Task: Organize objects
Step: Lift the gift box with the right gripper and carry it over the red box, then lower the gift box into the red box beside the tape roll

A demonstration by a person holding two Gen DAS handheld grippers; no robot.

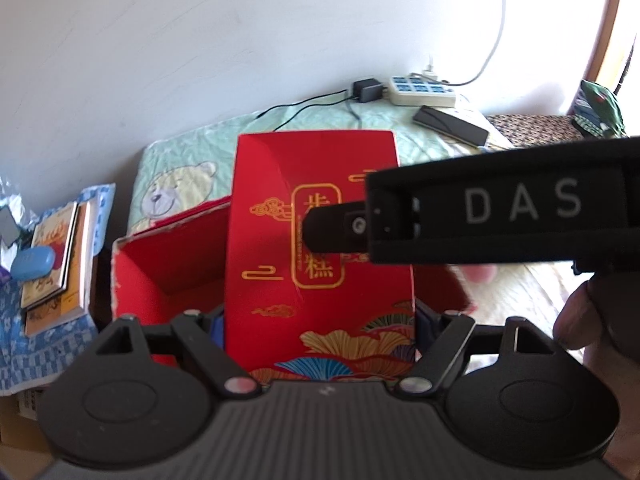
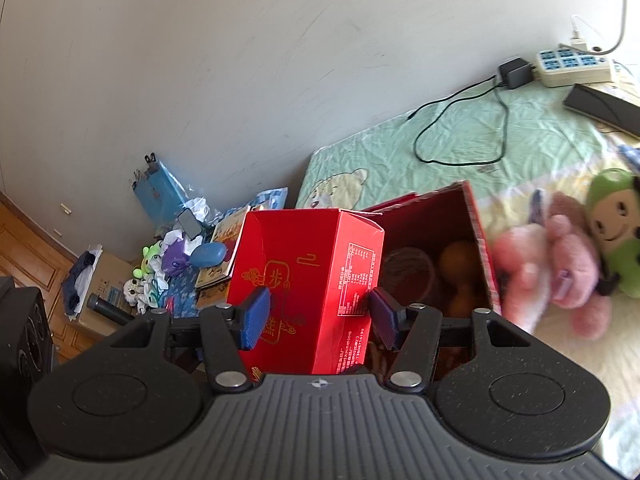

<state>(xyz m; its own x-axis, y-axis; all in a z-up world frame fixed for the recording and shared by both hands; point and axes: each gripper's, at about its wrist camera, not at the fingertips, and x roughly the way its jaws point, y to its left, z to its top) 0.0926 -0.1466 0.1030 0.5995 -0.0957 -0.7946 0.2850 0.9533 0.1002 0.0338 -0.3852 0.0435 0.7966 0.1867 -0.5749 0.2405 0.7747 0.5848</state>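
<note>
A tall red carton with gold Chinese lettering [image 1: 320, 256] stands upright between the blue pads of my left gripper [image 1: 320, 324], which is shut on its lower sides, over an open red box [image 1: 168, 264]. In the right wrist view the same carton [image 2: 308, 288] sits between the blue pads [image 2: 256, 316] of my right gripper [image 2: 318, 320]; the jaws are spread about the carton's width and contact is unclear. The right gripper's black body [image 1: 500, 208] crosses in front of the carton in the left view. The open red box [image 2: 476, 232] holds brownish items.
The boxes rest on a green bear-print bedsheet [image 2: 460, 140]. A pink plush [image 2: 560, 276] and a green plush [image 2: 616, 224] lie to the right. A power strip [image 1: 424, 90], adapter [image 1: 366, 90] and black case [image 1: 452, 124] are by the wall. Books and clutter [image 1: 56, 260] are piled on the left.
</note>
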